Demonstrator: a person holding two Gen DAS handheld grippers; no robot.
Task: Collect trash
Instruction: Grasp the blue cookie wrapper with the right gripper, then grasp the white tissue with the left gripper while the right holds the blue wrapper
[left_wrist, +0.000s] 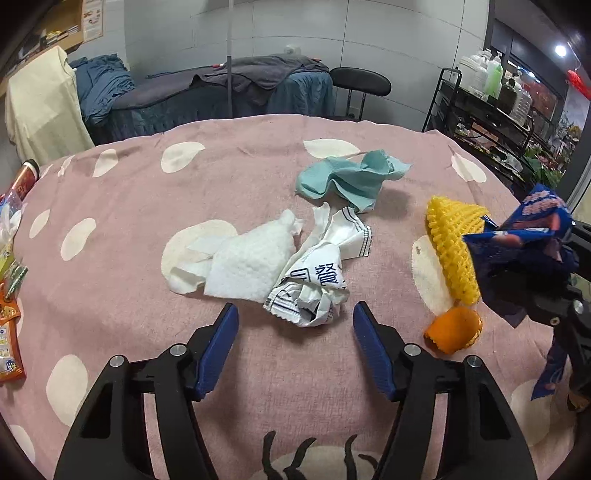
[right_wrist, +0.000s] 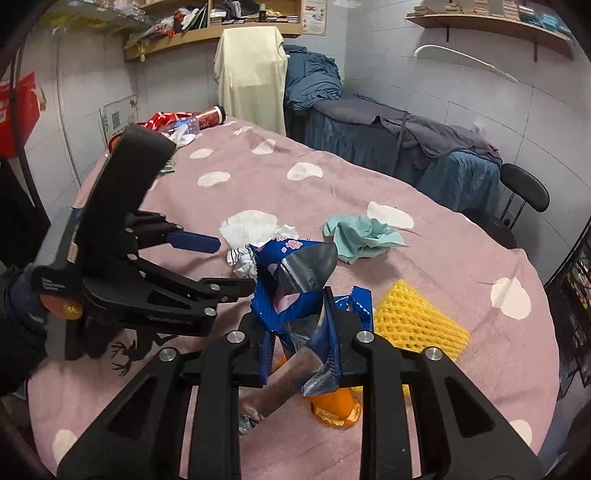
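Trash lies on a pink dotted cloth (left_wrist: 258, 369): a crumpled printed white wrapper (left_wrist: 314, 288), a white tissue (left_wrist: 243, 266), a teal cloth wad (left_wrist: 347, 177), a yellow foam net (left_wrist: 454, 243) and an orange peel (left_wrist: 454, 328). My left gripper (left_wrist: 295, 325) is open, low over the cloth, just short of the printed wrapper. My right gripper (right_wrist: 299, 354) is shut on a blue snack wrapper (right_wrist: 295, 288), held above the cloth beside the yellow net (right_wrist: 417, 321) and over the orange peel (right_wrist: 336, 406). The left gripper (right_wrist: 207, 262) shows in the right wrist view.
Snack packets (left_wrist: 9, 332) and a red can (left_wrist: 27, 177) lie at the cloth's left edge. Behind are a massage bed with blue covers (left_wrist: 221, 92), a black chair (left_wrist: 362, 85) and a black rack with bottles (left_wrist: 491, 92) at the right.
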